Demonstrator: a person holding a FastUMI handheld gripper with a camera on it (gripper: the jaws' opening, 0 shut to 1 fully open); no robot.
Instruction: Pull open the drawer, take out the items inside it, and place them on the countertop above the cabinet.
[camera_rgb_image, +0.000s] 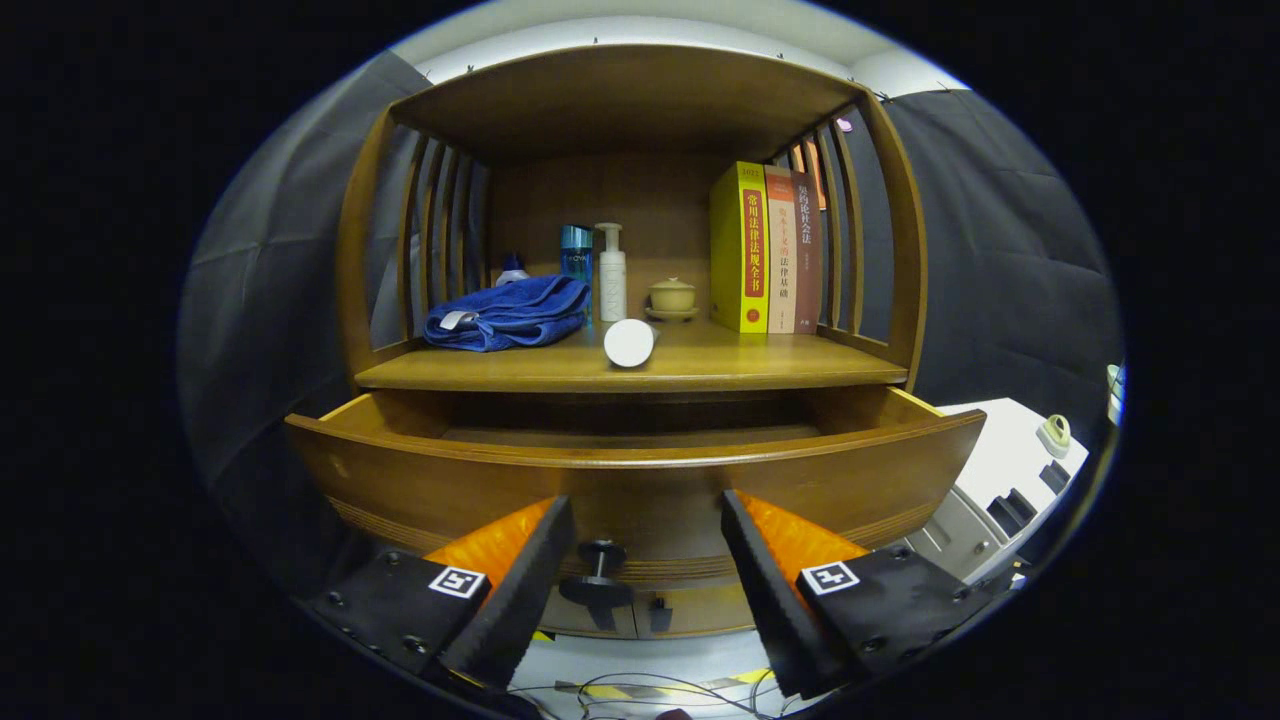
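Note:
The wooden drawer (640, 480) stands pulled out from under the countertop (700, 372); its curved front is close ahead of me and its inside is dark and hidden from this angle. Its dark round knob (598, 572) sits low on the front, between my fingers. My gripper (645, 545) is open, one finger on each side of the knob, touching nothing. On the countertop a white cylinder (630, 343) lies on its side near the front edge, with a folded blue towel (508, 315) to its left.
At the back of the shelf stand a blue bottle (576, 252), a white pump bottle (611, 272) and a small lidded cup (672, 296). Three upright books (765, 248) stand at the right. A white machine (1000, 480) is right of the cabinet. Cables lie on the floor below.

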